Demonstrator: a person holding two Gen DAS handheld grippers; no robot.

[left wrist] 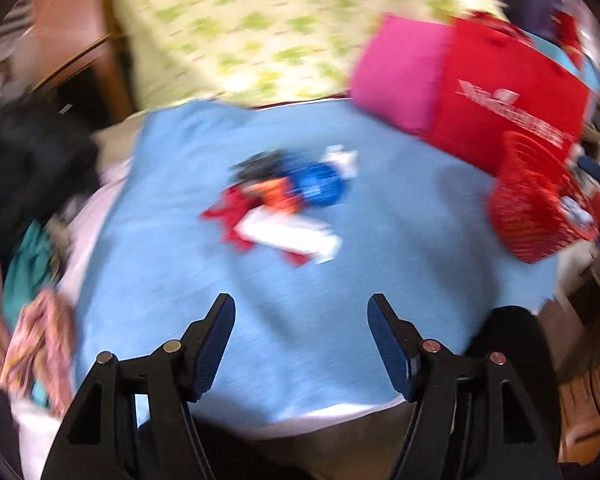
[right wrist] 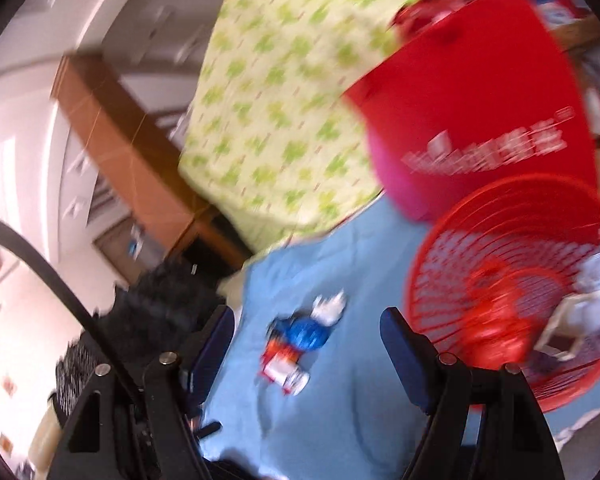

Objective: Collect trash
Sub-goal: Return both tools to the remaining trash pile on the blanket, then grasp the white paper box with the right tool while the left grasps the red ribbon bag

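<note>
- The left gripper (left wrist: 301, 312) hangs spread wide with nothing between its fingers, above the blue sheet (left wrist: 180, 280) on the bed.
- The right gripper (right wrist: 307, 328) is likewise spread and empty.
- A trash pile (left wrist: 284, 204) of what look like blurred wrappers lies mid-sheet.
- The red basket (right wrist: 500, 240) sits near the sheet's right edge, already holding scraps, beside a red bag (right wrist: 480, 100).

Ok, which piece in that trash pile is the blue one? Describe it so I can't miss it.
Start at the light blue cloth covering the bed, then find the small litter pile at its middle. The blue wrapper is the roundish crumpled piece on the pile's side nearest the red mesh basket; beside the red-and-white packet, it alone is deep blue.
</note>
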